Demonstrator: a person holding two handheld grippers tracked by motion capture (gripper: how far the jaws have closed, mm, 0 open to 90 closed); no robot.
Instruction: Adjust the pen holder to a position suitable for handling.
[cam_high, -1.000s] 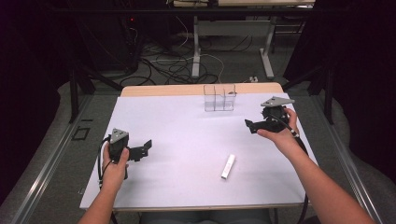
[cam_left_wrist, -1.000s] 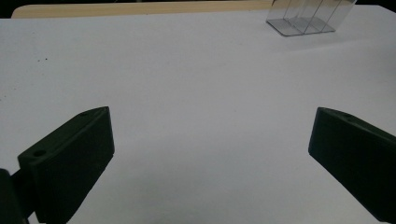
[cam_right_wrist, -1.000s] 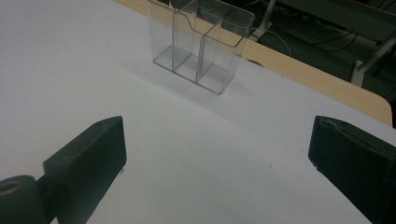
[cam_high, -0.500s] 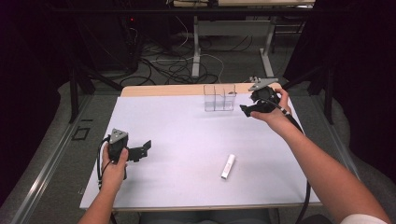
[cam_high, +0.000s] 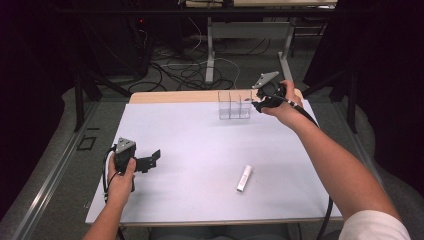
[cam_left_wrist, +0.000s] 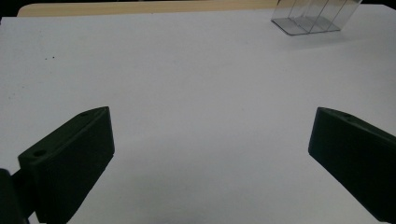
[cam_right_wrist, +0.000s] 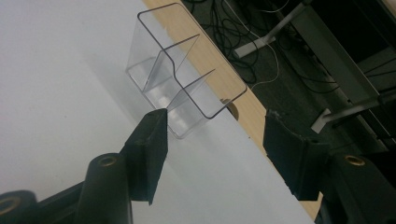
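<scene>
Your right gripper (cam_high: 256, 105) reaches the clear divided holder (cam_high: 234, 104) at the far edge, jaws just closing yet half-open and empty, lined up to grab its wall. Left gripper (cam_high: 152, 158) idles wide open, empty.

Legible text, labels, brands, numbers, signs: none. The clear divided holder (cam_high: 234, 104), the small white tube (cam_high: 244, 178) and the white table sheet (cam_high: 200, 150) carry no print that can be made out from any view.
</scene>
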